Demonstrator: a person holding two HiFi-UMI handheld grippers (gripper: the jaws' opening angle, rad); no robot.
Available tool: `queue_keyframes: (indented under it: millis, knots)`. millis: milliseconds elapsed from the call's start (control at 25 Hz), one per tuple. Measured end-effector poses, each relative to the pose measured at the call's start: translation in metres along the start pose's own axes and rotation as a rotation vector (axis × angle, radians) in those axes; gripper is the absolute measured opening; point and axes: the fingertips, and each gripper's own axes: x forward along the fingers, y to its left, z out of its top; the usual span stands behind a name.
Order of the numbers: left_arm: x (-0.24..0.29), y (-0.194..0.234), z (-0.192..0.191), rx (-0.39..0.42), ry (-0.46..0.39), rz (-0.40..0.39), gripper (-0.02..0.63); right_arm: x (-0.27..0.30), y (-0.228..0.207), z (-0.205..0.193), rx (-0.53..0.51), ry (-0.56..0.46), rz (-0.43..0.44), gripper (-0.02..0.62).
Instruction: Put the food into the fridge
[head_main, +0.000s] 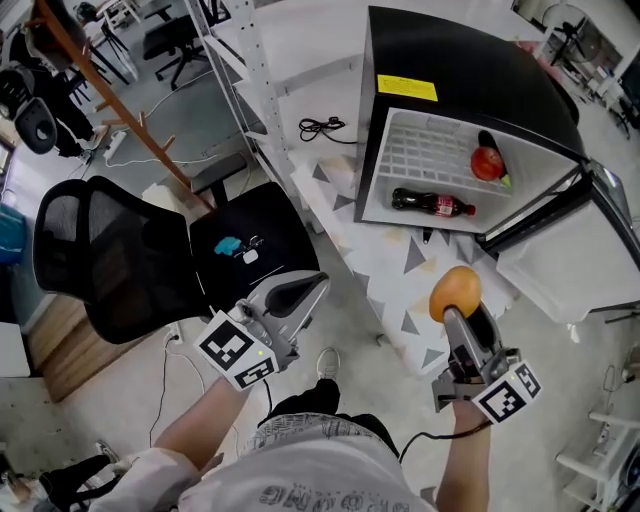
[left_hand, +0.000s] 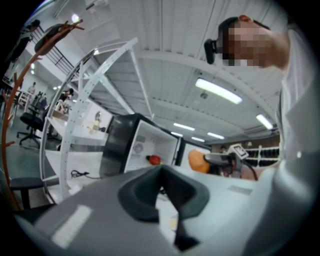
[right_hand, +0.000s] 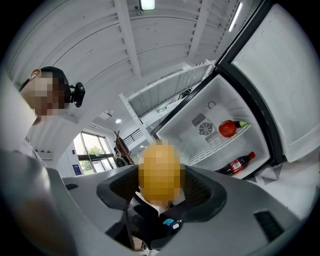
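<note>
Office-type room, grey floor, black mesh chair (head_main: 110, 255) at left, white rack (head_main: 262, 95) behind it. Small black fridge (head_main: 470, 70) sits on a white surface w/ grey triangles (head_main: 400, 265), door (head_main: 560, 262) swung open. Inside: red round fruit (head_main: 487, 163) on the wire shelf, cola bottle (head_main: 432, 204) lying below it. Right gripper (head_main: 457, 310) pinches an orange (head_main: 455, 290) between its jaws, held in front of the open fridge, not inside yet. Left gripper (head_main: 312, 285) is over by the chair, jaws pressed together w/ nothing between.
</note>
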Motion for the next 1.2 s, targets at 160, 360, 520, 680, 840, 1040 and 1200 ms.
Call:
queue_keyframes:
  millis: [160, 360, 520, 680, 840, 1040, 1200]
  knots:
    - [0.006, 0.016, 0.002, -0.005, -0.003, -0.003, 0.006, 0.017, -0.007, 0.005, -0.017, 0.003, -0.013, 0.265]
    - [0.014, 0.031, -0.001, -0.017, 0.002, -0.003, 0.006, 0.037, -0.020, 0.014, -0.037, 0.006, -0.020, 0.265]
    - [0.022, 0.038, -0.004, -0.025, 0.004, 0.003, 0.006, 0.057, -0.033, 0.023, -0.079, 0.023, -0.020, 0.265]
    - [0.031, 0.043, -0.007, -0.021, 0.006, 0.022, 0.006, 0.077, -0.045, 0.035, -0.132, 0.035, -0.008, 0.265]
    - [0.042, 0.045, -0.008, -0.014, 0.008, 0.046, 0.006, 0.099, -0.062, 0.046, -0.197, 0.060, 0.002, 0.265]
    - [0.053, 0.044, -0.011, -0.012, 0.010, 0.086, 0.006, 0.128, -0.085, 0.058, -0.287, 0.096, 0.012, 0.265]
    - [0.064, 0.040, -0.014, -0.017, 0.009, 0.111, 0.006, 0.152, -0.105, 0.071, -0.368, 0.126, 0.018, 0.265]
